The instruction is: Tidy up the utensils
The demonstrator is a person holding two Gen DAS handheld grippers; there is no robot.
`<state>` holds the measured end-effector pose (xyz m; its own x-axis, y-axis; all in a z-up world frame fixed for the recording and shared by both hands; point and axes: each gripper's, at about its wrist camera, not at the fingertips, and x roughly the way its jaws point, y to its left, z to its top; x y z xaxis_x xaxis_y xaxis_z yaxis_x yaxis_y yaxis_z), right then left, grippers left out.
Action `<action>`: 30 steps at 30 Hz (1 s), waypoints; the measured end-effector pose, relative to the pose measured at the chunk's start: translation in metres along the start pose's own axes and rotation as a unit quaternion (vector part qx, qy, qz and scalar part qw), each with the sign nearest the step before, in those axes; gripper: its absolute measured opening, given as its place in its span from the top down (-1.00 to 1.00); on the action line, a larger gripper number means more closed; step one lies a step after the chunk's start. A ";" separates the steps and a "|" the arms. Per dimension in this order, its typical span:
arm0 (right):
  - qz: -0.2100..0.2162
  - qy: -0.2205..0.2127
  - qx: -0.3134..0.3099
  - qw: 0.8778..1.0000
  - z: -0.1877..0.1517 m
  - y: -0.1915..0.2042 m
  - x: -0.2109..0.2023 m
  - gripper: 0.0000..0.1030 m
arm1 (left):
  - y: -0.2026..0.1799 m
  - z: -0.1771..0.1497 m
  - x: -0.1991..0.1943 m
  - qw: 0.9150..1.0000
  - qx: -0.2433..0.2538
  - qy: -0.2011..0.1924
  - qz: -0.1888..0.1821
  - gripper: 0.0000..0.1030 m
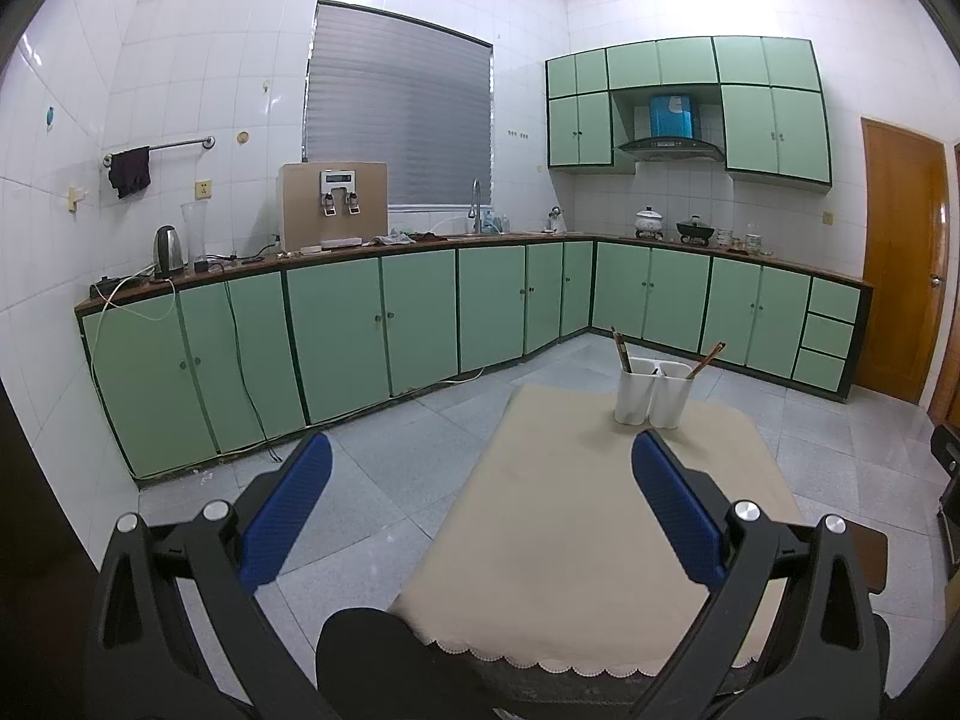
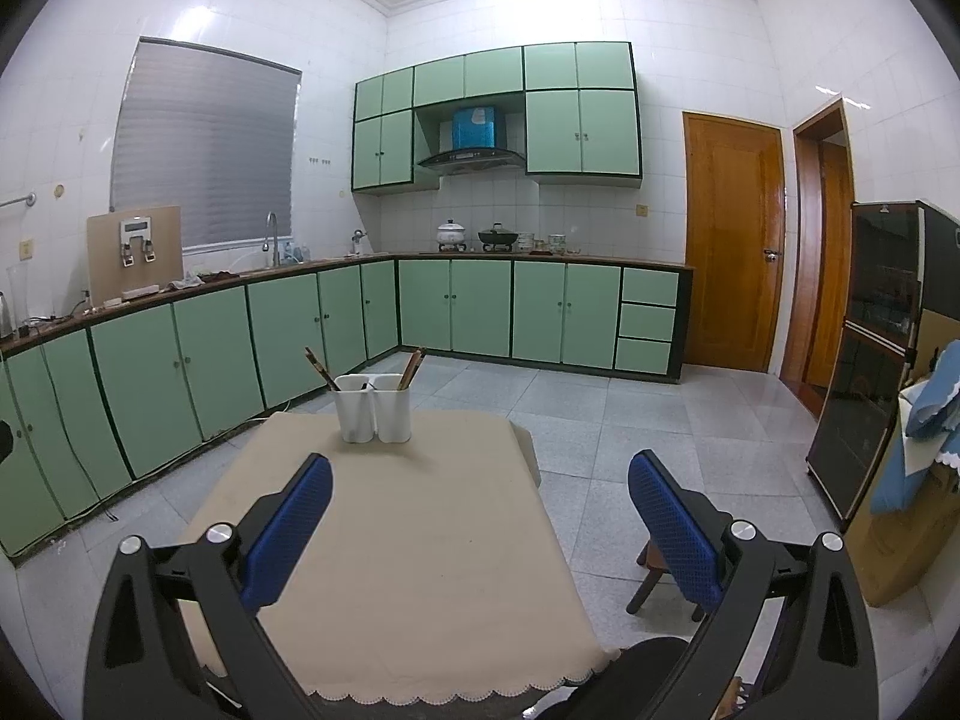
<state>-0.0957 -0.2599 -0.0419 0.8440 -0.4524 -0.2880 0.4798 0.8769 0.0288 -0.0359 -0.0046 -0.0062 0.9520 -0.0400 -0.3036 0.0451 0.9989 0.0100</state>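
A white two-compartment utensil holder (image 1: 654,393) (image 2: 373,407) stands at the far end of a table under a beige cloth (image 1: 588,516) (image 2: 408,540). Dark chopsticks (image 1: 620,348) (image 2: 318,367) lean out of its left compartment, and brown chopsticks (image 1: 708,359) (image 2: 413,367) lean out of its right one. My left gripper (image 1: 480,459) hangs open above the near left part of the table, with nothing between its blue pads. My right gripper (image 2: 480,474) is also open and holds nothing, well short of the holder.
Green cabinets (image 2: 288,330) line the left and far walls under a countertop with a kettle (image 1: 168,252), a water dispenser (image 1: 333,204) and pots. A wooden stool (image 2: 660,576) stands right of the table. A dark cabinet (image 2: 870,360) and boxes stand at the right. A knee (image 1: 372,654) shows near the table.
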 end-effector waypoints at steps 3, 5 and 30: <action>0.000 -0.001 0.001 1.000 0.000 -0.001 0.000 -0.88 | 0.000 0.001 0.000 1.000 0.000 -0.001 0.000 -0.88; -0.002 -0.002 0.000 1.000 0.000 0.000 0.000 -0.88 | 0.000 0.002 -0.001 1.000 0.000 -0.002 -0.002 -0.89; -0.003 0.000 0.003 1.000 -0.005 0.001 -0.001 -0.88 | -0.005 -0.001 -0.001 1.000 -0.001 -0.001 0.000 -0.88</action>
<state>-0.0972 -0.2576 -0.0464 0.8418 -0.4570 -0.2874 0.4854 0.8737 0.0327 -0.0377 -0.0098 -0.0073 0.9524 -0.0403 -0.3022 0.0447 0.9990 0.0074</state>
